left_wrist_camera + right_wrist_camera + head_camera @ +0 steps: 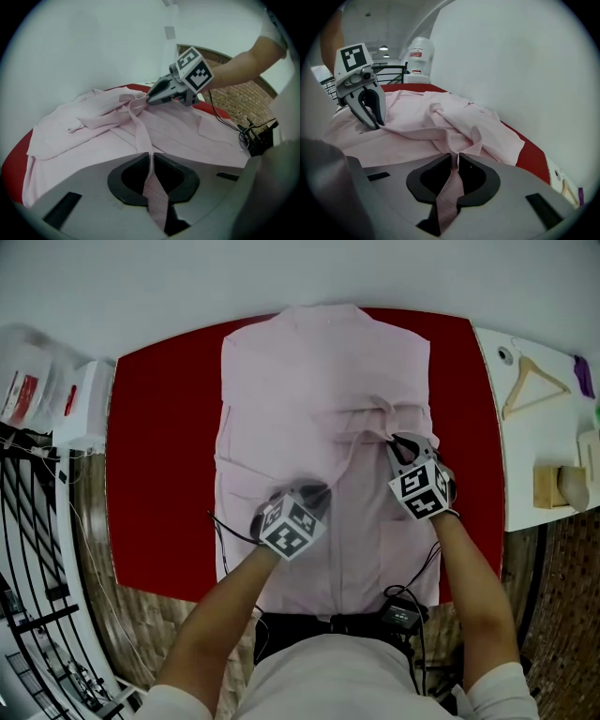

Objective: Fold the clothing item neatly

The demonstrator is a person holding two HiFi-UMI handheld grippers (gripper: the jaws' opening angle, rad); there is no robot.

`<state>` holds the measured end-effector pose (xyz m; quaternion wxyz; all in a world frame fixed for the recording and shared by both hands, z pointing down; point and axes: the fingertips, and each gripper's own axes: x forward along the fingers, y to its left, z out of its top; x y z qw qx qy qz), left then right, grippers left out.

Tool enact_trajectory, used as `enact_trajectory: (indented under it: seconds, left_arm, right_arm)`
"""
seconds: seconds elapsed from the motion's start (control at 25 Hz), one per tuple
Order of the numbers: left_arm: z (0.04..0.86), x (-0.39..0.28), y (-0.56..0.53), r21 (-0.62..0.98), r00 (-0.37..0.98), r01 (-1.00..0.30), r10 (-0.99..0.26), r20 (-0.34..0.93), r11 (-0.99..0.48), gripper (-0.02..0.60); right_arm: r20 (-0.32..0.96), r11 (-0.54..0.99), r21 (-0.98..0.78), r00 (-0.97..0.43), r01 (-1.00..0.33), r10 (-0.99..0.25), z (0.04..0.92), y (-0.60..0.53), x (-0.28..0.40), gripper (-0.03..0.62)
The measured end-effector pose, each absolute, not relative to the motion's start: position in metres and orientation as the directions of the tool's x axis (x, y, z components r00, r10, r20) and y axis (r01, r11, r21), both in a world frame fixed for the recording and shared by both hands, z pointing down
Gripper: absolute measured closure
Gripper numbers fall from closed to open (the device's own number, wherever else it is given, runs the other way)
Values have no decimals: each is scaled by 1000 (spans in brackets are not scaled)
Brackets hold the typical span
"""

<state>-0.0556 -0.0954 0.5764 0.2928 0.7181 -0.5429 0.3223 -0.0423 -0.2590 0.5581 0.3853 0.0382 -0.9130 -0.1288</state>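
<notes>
**A:** Where is the shirt (319, 381) lying?

**B:** It is lying spread over the middle of the red mat (159, 446), and it is bunching into a ridge near the mat's centre.

**A:** And the 2 grippers?

**B:** The left gripper (151, 157) and the right gripper (456, 159) are each clamping shut on a thin fold of that ridge.

**A:** How is it going to handle?

**B:** I'm judging it light, soft and limp, so it will be sagging between grips. Pinching seams or hems is looking safest.

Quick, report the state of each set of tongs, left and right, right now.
Left tongs: closed, pinching a fold of the pink shirt.
Right tongs: closed, pinching another fold of the same pink shirt.
</notes>
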Motion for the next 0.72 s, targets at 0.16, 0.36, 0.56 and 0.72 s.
enact_trajectory:
  seconds: [0.16,0.36,0.56,0.72]
  left_arm:
    - [574,-55,-94,85,204,-971,-595,778,-222,565]
    - [563,-63,-90,108,189,-980,-638,747,-165,509]
    - [546,-69,-81,118,163,-987,-673,721,-112,472]
    - [533,-79,-68,111,121,-992,-702,702,-60,471]
  right_arm:
    - [729,969,244,-667,40,-156,568,-262,-34,471]
    - [733,970,241,-660,27,-163,567,-267,-26,437]
    - [712,973,232,-684,11,-162,556,-265,-23,430]
    - [685,972,233,-711,7,-159,543,-262,-20,428]
